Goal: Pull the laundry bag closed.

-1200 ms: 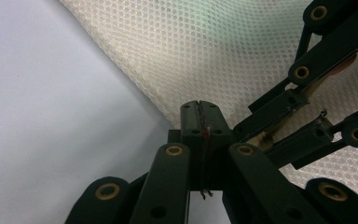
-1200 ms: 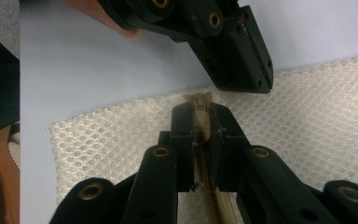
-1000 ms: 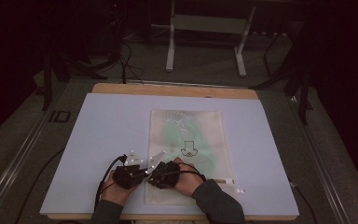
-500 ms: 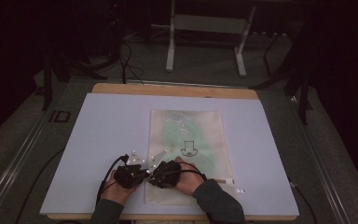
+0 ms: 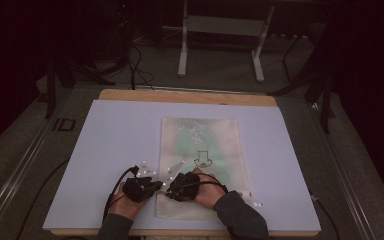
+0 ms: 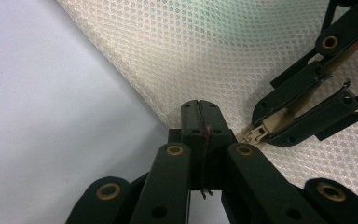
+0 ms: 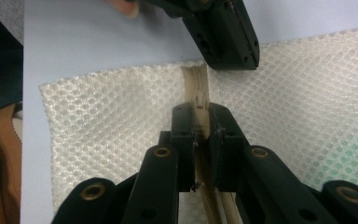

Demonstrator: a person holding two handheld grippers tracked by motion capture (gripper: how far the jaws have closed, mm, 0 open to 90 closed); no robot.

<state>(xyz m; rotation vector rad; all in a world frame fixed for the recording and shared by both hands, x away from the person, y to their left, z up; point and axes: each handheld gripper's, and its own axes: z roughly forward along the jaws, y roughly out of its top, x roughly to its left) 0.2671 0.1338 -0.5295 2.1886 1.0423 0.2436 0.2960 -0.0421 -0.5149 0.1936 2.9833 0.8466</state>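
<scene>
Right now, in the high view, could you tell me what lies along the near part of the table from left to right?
Bare white table top → left gripper, shut on the mesh bag's edge → right gripper, shut on the zipper → mesh bag → small white tags.

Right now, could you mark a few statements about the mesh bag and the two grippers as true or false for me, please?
1. The mesh bag lies flat on the white table. True.
2. The right gripper is shut on the zipper pull. True.
3. The left gripper stands wide open. False: its jaws are shut at the bag's edge.
4. The bag is red. False: it is cream, with green showing through.
</scene>
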